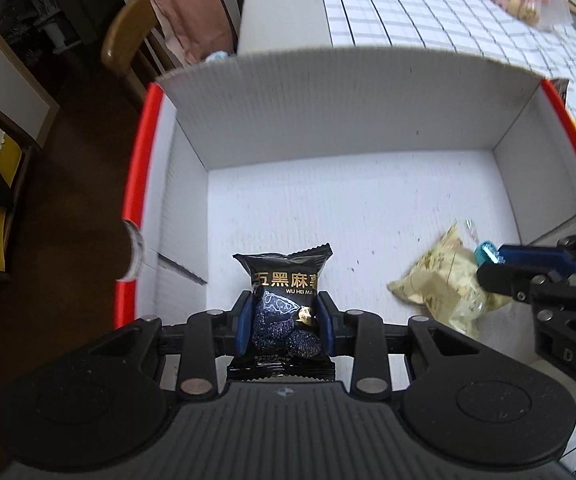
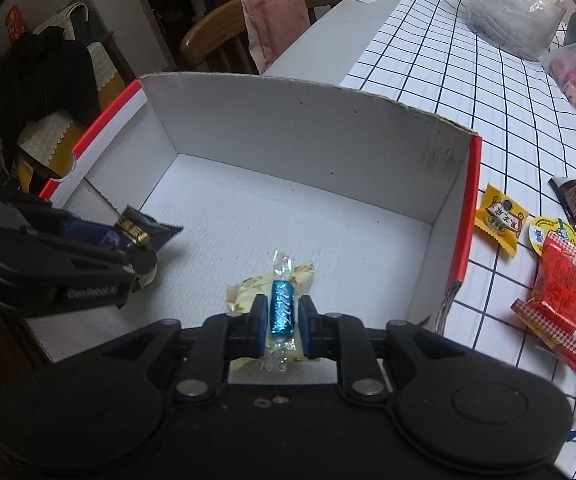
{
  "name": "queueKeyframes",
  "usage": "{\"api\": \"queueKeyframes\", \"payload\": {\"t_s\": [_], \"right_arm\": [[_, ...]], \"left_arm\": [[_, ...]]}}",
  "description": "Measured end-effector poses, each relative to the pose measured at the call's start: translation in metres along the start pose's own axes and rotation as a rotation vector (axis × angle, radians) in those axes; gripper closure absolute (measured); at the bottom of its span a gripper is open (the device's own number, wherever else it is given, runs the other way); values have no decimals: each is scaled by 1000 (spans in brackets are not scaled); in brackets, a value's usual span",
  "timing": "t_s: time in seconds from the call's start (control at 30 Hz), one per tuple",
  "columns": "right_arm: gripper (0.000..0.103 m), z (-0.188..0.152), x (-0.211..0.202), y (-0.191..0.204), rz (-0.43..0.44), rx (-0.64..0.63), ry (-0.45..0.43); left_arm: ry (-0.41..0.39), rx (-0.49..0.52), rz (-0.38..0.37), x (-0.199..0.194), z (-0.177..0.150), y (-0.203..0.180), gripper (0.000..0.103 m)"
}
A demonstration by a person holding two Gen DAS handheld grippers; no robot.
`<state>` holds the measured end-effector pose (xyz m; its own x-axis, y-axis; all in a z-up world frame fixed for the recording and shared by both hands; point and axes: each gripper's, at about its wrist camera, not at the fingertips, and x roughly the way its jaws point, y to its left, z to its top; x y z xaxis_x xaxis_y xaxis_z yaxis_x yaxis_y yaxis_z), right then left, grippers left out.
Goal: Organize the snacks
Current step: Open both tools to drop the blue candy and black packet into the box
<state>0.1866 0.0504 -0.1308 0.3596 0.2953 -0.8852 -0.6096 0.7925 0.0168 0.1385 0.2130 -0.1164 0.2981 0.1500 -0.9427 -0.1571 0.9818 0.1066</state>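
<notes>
A white cardboard box (image 1: 348, 100) with red edges lies open under both grippers. My left gripper (image 1: 283, 300) is shut on a black sesame snack packet (image 1: 283, 280) and holds it low over the box's near left floor. My right gripper (image 2: 283, 304) has a blue foil candy (image 2: 283, 308) between its blue pads. A thin gap shows beside the right pad, so the pads do not press on it. The candy hangs just over a cream packet (image 2: 247, 288) lying on the box floor. In the right wrist view the left gripper (image 2: 139, 248) with its black packet (image 2: 143, 228) is at the left.
Loose snacks lie on the checked tablecloth right of the box: a yellow packet (image 2: 500, 216), a red packet (image 2: 564, 300), a dark triangular one (image 2: 574, 196). Plastic bags (image 2: 516, 8) sit farther back. A wooden chair with a pink cloth (image 2: 275, 20) stands beyond the box.
</notes>
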Motion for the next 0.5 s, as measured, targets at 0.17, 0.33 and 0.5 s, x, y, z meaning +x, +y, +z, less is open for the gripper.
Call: {"api": "queueKeyframes", "payload": {"t_s": [0.17,0.33,0.5], "right_arm": [[79,-1,-5,-2,21,3,-8],[74,-3,-17,-5,44,17,-28],[71,-6,-33,-9,61,36,-60]], "left_arm": [[11,7,-8,3,-3,-3,70],[-10,-13,-31,-5,-6,-2,70],[-54,-34,-51,-22,-16,-3,64]]}}
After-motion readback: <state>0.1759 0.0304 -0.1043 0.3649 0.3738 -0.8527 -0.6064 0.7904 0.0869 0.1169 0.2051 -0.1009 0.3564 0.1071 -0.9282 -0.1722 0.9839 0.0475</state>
